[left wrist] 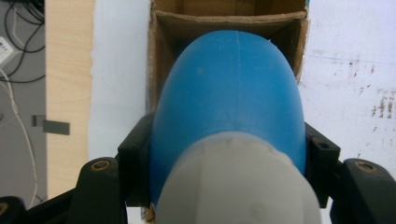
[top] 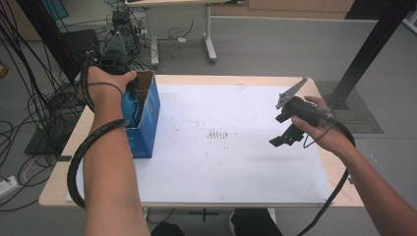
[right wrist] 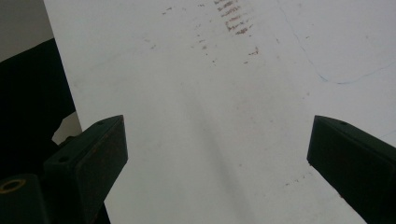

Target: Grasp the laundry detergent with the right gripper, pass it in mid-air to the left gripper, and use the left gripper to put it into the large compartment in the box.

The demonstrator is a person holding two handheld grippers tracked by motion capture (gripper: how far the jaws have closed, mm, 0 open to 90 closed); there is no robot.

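A: Blue plastic, rounded, with a pale grey cap at the near end: that is the bottle (left wrist: 229, 98), and it sits between the jaws of the left hand-held gripper (left wrist: 229, 158), which press on both its sides.

B: And where is the bottle pointing?

A: Its rounded blue end is right at the open top of the cardboard box (left wrist: 161, 60). In the left gripper view the brown inner walls of the box show just beyond it. Whether it touches the cardboard cannot be told.

B: What does the high view give?

A: The left hand-held gripper (top: 110, 66) is over the box (top: 145, 115), a blue carton with a brown open top that stands at the left end of the desk (top: 59, 182). The person's left hand (top: 105, 86) covers most of the tool there.

B: And the other side?

A: The right hand-held gripper (top: 282, 135) is well apart from the box, above the right part of the white sheet (top: 236, 167) that covers the desk. Its jaws stand wide apart with nothing between them; the right gripper view shows the smudged white sheet (right wrist: 210, 116) between the two black pads.

B: Anything around the desk?

A: Black cables (top: 29, 105) lie on the grey floor to the left.
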